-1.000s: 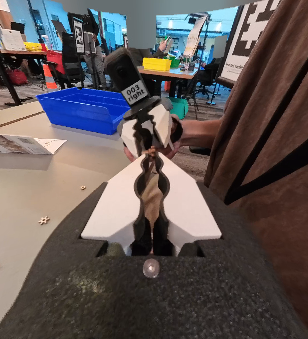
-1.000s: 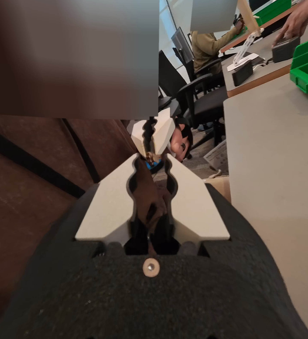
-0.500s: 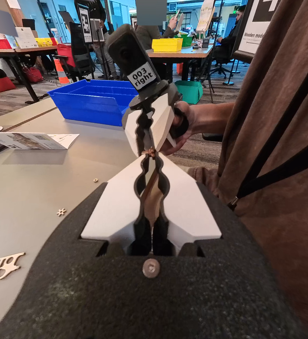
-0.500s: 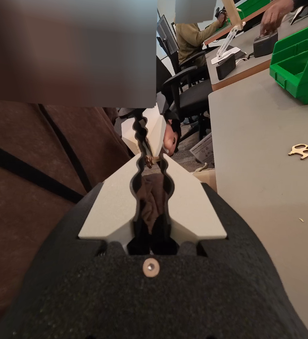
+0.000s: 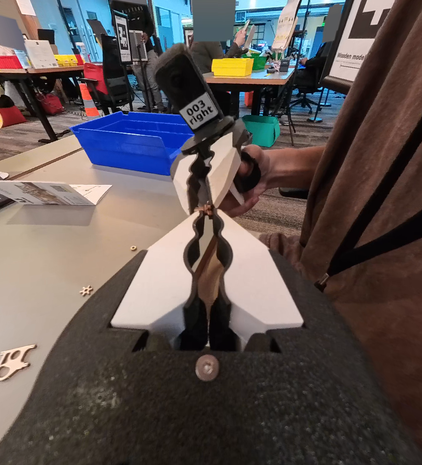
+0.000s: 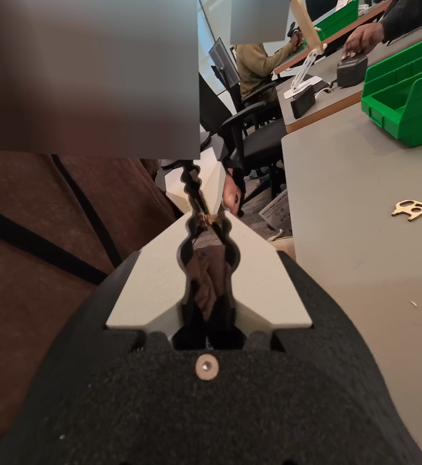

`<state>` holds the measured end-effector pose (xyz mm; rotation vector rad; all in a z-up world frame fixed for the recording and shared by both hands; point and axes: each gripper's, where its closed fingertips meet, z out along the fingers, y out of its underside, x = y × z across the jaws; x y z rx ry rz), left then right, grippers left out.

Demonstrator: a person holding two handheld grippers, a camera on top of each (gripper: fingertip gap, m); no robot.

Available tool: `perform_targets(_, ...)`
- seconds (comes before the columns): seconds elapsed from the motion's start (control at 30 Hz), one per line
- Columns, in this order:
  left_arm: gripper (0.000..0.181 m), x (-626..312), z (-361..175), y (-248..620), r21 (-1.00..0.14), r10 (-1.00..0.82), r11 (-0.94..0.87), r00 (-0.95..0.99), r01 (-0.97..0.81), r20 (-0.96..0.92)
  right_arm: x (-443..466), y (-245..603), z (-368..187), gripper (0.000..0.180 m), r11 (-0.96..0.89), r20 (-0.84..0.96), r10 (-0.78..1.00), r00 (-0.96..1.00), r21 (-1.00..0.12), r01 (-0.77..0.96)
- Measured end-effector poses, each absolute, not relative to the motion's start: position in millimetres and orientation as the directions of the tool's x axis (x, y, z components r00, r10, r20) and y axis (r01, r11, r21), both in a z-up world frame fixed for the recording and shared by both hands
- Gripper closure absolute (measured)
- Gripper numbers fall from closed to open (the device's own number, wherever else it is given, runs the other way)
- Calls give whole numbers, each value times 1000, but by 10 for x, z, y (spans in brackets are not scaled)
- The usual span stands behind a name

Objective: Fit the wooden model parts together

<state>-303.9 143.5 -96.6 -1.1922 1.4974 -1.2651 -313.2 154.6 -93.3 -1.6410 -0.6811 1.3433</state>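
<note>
Both grippers meet tip to tip in the air beside the table edge, in front of a person in a brown top. My left gripper (image 5: 206,214) is shut on a small wooden part (image 5: 206,208) at its tips. My right gripper (image 6: 206,219) is shut on a small wooden part (image 6: 203,218) too; it shows from the front in the left wrist view (image 5: 202,201). The two tiny parts touch between the tips; how they join is too small to tell. Loose flat wooden pieces lie on the grey table (image 5: 41,251): a holed plate (image 5: 11,361), a small gear (image 5: 86,290) and a ring (image 5: 133,248).
A blue bin (image 5: 132,143) and a folded leaflet (image 5: 43,193) lie on the table beyond the grippers. In the right wrist view a green bin (image 6: 406,103) stands at the far right and another holed wooden plate (image 6: 236,210) lies on the table. People sit at desks behind. Both grippers' tips are close together, under 4 cm apart.
Both grippers stayed shut and tip to tip. The pair has shifted and tilted a little, so more of the table and its loose pieces shows in both views.
</note>
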Motion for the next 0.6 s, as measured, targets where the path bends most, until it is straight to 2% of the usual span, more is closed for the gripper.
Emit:
perform_targets(0.07,177,-3041,-962,1485,-988,-981,23,-192,-151,6,-3092,1571,-947,150,-450,-461,841,284,-887,-110)
perform_targets(0.27,177,-3057,-895,1559,-988,-975,-93,-192,-121,115,-3078,1591,-911,166,-386,-399,858,323,-916,-109)
perform_targets(0.6,177,-3072,-858,1447,-969,-924,-215,-296,-125,243,-3093,1513,-849,167,-404,-425,870,251,-905,-134)
